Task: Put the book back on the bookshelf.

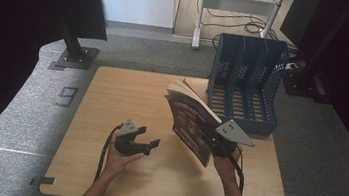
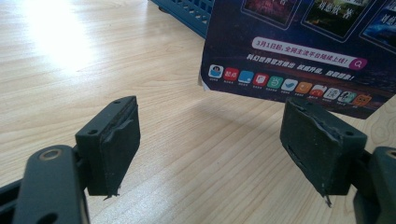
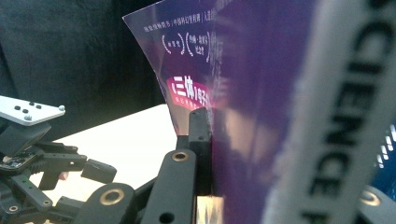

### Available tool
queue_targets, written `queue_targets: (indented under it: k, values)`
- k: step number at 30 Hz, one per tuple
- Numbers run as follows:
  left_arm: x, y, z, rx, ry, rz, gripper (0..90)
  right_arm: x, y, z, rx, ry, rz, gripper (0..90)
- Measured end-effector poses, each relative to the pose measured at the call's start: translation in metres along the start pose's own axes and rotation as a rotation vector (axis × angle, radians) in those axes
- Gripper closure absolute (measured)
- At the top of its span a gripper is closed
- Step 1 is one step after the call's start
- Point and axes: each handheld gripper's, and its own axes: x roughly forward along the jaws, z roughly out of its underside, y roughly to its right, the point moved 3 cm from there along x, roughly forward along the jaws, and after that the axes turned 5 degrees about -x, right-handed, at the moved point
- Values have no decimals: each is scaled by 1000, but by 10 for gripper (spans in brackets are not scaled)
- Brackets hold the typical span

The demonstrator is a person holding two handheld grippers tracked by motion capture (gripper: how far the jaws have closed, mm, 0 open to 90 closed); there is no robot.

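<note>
Standing behind tilted magazine (image 1: pixel 190 125): blue file rack (image 1: pixel 246 81); left hand-held gripper (image 1: pixel 149 144) beside.

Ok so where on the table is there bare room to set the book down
The table is bare across its left half, beyond the left gripper. The near edge between both hands is free too. The far right corner is crowded by the blue file rack and the book.

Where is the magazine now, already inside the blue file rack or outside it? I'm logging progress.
Outside. The right hand-held gripper holds the magazine tilted above the table, in front of the rack.
</note>
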Motion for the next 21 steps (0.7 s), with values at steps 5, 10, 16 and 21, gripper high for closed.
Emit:
queue_targets:
  k: [5,10,16,21]
  values:
    - [0,-1,1,-8,-1,-3,202,-2,2,-4,2,6,7,816]
    - [0,-2,2,-12,-8,-6,202,-3,5,-8,5,16,17,816]
    - [-1,-3,3,-15,-8,-10,202,-4,8,-11,13,23,28,816]
    - [0,-3,4,-18,-16,-13,203,-4,10,-13,19,28,34,816]
